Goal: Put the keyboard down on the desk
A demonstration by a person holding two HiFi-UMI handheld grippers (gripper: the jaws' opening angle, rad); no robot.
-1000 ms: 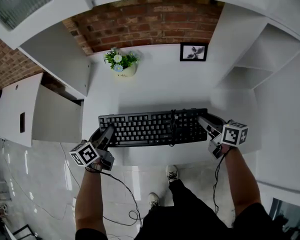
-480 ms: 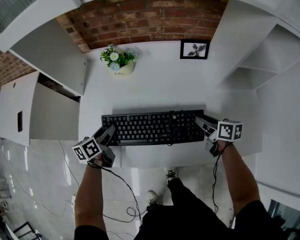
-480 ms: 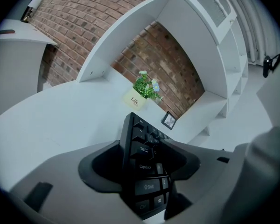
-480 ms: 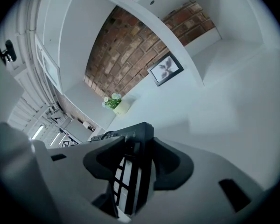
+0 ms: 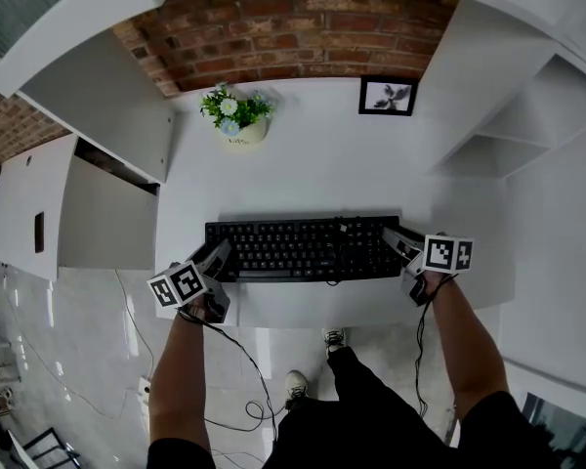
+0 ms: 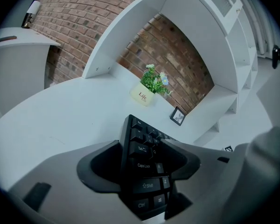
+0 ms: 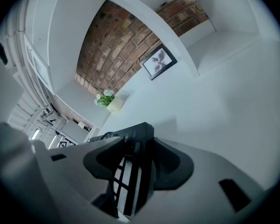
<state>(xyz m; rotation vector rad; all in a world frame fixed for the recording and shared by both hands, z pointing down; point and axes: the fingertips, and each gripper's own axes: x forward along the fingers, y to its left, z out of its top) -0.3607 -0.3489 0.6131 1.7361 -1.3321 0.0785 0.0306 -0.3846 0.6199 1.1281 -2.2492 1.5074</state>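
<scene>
The black keyboard (image 5: 298, 248) stretches across the front part of the white worktop (image 5: 313, 174), parallel to its near edge and level from end to end. The left tongs (image 5: 218, 259) are clamped on its left end, over the Caps Lock and Shift keys, as the left gripper view shows. The right tongs (image 5: 397, 243) are closed on its right end, with the keyboard's edge sandwiched between the jaws.

The carrying looks nearly done, since the keyboard is over its spot and very low. I cannot tell whether it already rests fully on the surface. What is left, by my reading, is to settle it flat and open both tongs. A potted plant (image 5: 236, 120) and a picture frame (image 5: 388, 96) stand well apart at the back.
</scene>
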